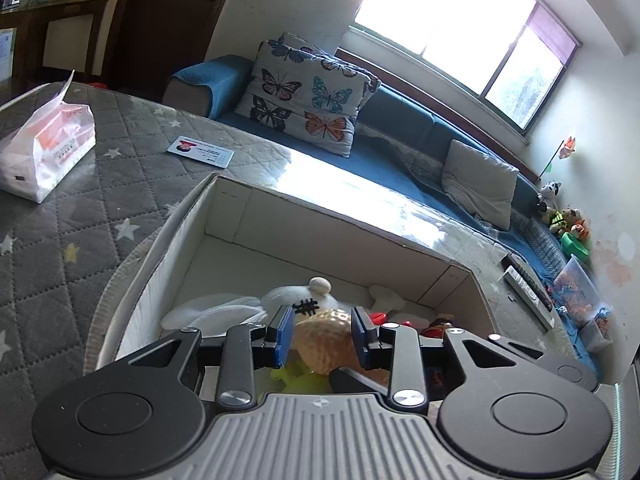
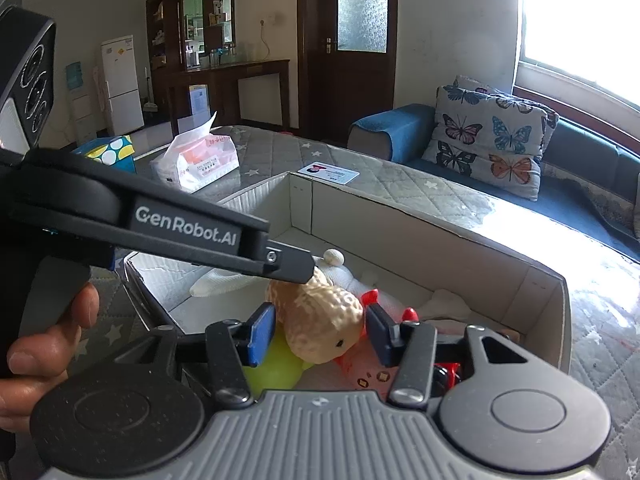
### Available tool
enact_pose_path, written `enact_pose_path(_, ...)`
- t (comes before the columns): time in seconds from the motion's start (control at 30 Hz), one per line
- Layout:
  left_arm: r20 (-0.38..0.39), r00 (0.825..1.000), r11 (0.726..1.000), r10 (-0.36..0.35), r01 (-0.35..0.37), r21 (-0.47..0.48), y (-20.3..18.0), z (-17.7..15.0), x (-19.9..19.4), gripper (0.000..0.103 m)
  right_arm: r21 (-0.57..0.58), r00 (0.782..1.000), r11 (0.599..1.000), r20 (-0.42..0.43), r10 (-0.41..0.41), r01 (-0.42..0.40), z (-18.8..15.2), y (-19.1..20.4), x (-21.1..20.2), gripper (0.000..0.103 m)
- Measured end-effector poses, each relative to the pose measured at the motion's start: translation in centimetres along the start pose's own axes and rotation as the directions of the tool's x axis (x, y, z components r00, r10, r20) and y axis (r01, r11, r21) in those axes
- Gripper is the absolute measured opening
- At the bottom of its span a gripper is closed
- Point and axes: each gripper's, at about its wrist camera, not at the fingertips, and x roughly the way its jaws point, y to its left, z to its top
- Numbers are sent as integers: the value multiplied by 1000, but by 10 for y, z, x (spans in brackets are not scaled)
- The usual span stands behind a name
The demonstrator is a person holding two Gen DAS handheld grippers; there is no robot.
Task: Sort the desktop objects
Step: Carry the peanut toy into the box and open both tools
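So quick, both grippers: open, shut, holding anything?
Left gripper: open, jaws either side of the tan plush toy in the box; grip not confirmed.
Right gripper: open over the same toy, empty.

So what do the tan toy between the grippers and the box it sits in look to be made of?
The tan toy looks like soft rubber or vinyl: a bumpy, slightly glossy skin with a painted eye, though it could be hard plastic. The box looks like white cardboard: thin, flat, matte walls with fold seams.
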Motion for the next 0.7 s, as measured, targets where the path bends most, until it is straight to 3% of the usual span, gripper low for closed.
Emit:
enact_pose_path(0.37,15,998,996,58,-59,65,-8,-8,-24,35,10,999,1000,37,-24,24,-5,6,-26,70)
enact_pose_path(0.7,89,988,977,125,-138,162,-24,-31,-62,35,31,995,998,82,-58,55,-22,15,-64,88)
